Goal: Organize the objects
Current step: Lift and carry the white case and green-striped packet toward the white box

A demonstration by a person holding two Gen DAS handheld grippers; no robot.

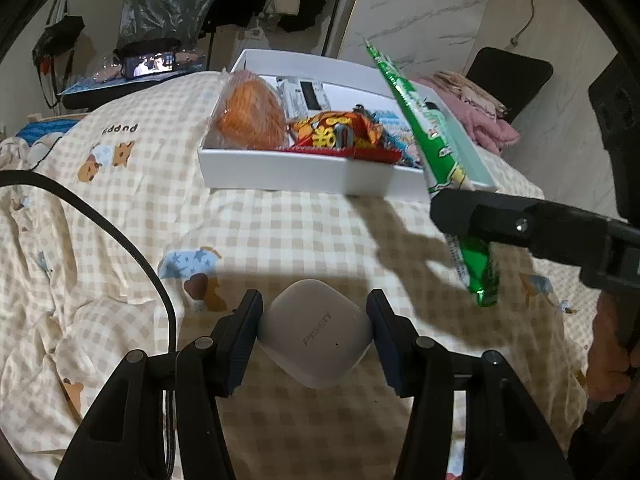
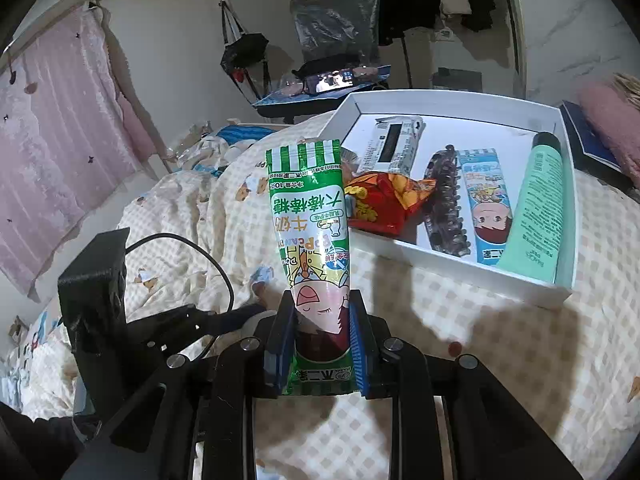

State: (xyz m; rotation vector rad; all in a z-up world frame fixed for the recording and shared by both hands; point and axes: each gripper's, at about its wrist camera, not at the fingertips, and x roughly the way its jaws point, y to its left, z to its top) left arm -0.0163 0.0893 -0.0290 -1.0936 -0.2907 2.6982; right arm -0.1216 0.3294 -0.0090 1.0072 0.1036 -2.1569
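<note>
A: Evidently, both tools were loaded. The left tool (image 1: pixel 314 338) was clamped on a white earbud case (image 1: pixel 314 344), one pad on each side of it, holding it clear above the checked bedspread (image 1: pixel 168 184).

B: And the right tool (image 2: pixel 316 344)?

A: It was clenched on the lower part of a green candy packet (image 2: pixel 308 236). The packet stood up from the pads, its top end leaning toward the white tray (image 2: pixel 460 276). A low grip of that kind left most of the packet free, which should have allowed it to be laid flat inside.

B: Where did the tray stand?

A: On the bed, ahead of both tools. It already held a blue candy packet (image 2: pixel 486 208), a mint tube (image 2: pixel 538 208), a dark hair clip (image 2: pixel 446 204), a red snack pouch (image 2: pixel 380 204) and a wrapped orange bun (image 1: pixel 250 114). The blue packet, the clip and the tube lay side by side, which suggested sorting by rows.

B: Remaining work?

A: In my judgement, both carried items still had to be placed in the tray; bare tray floor showed toward its far wall.
</note>
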